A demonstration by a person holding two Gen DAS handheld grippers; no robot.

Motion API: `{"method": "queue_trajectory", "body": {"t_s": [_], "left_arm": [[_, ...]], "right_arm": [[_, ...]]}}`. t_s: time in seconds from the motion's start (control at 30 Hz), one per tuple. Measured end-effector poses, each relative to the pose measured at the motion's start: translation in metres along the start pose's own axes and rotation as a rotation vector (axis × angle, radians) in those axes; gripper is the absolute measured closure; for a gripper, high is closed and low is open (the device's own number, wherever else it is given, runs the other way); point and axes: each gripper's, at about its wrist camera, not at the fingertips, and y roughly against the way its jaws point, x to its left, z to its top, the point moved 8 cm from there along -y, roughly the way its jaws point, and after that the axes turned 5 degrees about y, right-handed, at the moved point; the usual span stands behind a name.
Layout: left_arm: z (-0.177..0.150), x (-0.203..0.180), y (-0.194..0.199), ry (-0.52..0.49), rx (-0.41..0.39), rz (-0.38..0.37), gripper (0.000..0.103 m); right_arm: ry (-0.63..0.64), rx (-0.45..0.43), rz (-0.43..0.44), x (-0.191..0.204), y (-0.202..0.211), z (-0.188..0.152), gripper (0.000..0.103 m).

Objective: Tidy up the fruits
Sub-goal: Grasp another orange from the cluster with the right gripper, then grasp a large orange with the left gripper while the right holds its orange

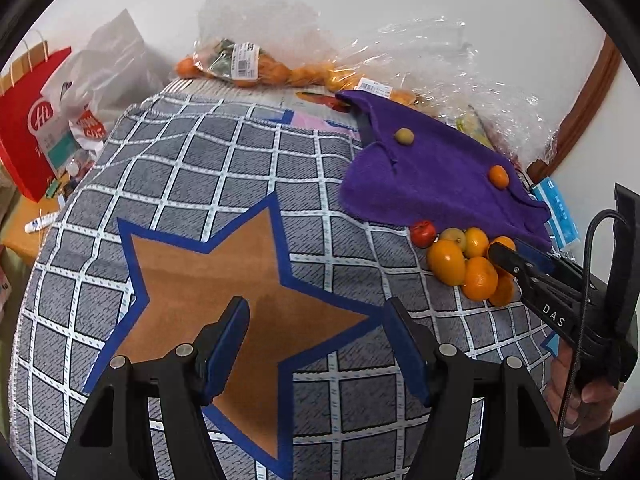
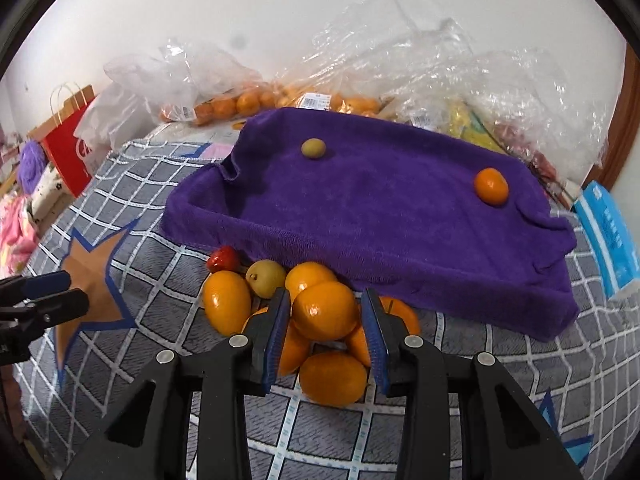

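Observation:
A pile of several oranges [image 2: 332,376] with a yellow-green fruit [image 2: 266,278] and a small red fruit [image 2: 222,259] lies on the checked cloth in front of a purple towel-covered tray [image 2: 360,220]. On the towel sit a small green fruit [image 2: 313,148] and a small orange [image 2: 491,186]. My right gripper [image 2: 325,312] is closed around the top orange [image 2: 325,310] of the pile. In the left wrist view the pile [image 1: 464,262] is at right, with the right gripper [image 1: 520,258] on it. My left gripper [image 1: 316,344] is open and empty above the brown star.
Clear plastic bags of oranges [image 2: 248,100] and other produce line the back by the wall. A red paper bag [image 1: 28,128] stands at far left. A blue-white packet [image 2: 608,232] lies right of the tray. The checked cloth [image 1: 200,152] has a brown star [image 1: 224,280].

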Motion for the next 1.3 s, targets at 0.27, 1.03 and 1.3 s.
{"method": "queue_trajectory", "body": {"t_s": [0.27, 1.03, 1.3], "left_arm": [[-0.003, -0.011, -0.001, -0.007, 0.001, -0.005, 0.036], [-0.022, -0.065, -0.016, -0.051, 0.023, 0.006, 0.036], [-0.011, -0.083, -0.026, -0.043, 0.013, -0.022, 0.038]], "right_arm": [[-0.033, -0.079, 0.019, -0.012, 0.04, 0.0, 0.069], [-0.15, 0.007, 0.019, -0.075, 0.028, -0.095, 0.068], [-0.169, -0.035, -0.009, -0.088, 0.037, -0.097, 0.068]]}}
